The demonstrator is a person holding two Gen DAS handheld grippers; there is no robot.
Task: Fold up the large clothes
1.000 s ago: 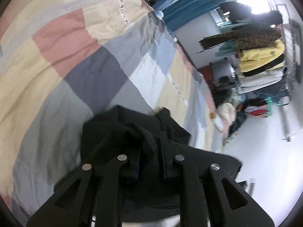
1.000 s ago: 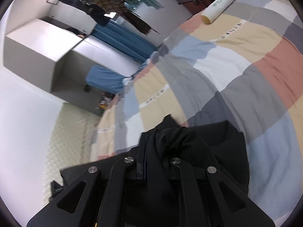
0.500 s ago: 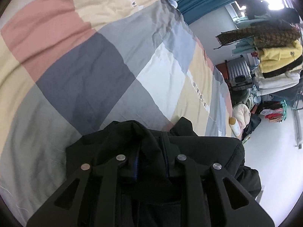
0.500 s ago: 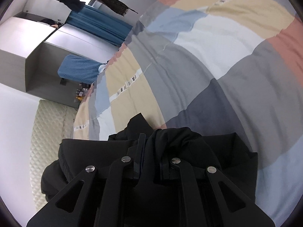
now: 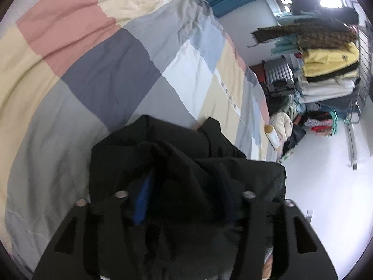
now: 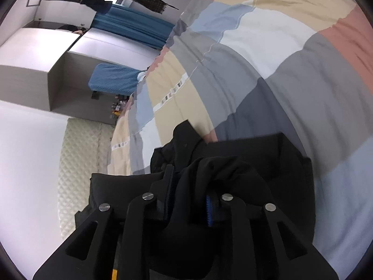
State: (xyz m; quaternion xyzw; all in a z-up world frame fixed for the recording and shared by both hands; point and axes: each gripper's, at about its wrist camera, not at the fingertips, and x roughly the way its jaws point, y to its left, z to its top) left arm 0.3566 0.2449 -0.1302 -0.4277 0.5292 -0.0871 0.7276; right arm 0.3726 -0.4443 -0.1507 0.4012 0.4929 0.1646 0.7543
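A black garment (image 5: 177, 154) lies bunched on the patchwork bedspread (image 5: 105, 65). My left gripper (image 5: 181, 200) has its fingers spread apart, with loose black cloth draped between and over them; a blue pad (image 5: 141, 205) shows on the left finger. The same garment fills the lower half of the right wrist view (image 6: 256, 154). My right gripper (image 6: 188, 200) also stands open, with a fold of black cloth humped between its fingers and a blue pad (image 6: 209, 210) showing.
The bedspread (image 6: 268, 53) stretches far ahead of both grippers. A cream bottle (image 5: 271, 135) lies at the bed's edge. A rack of stacked clothes (image 5: 326, 65) stands beyond the bed. A white wardrobe (image 6: 46, 53) and blue cloth (image 6: 114, 79) are at the left.
Both grippers have opened: their fingers were closed on the black cloth and now stand apart with the cloth loose between them. Both views have shifted slightly over the bed.
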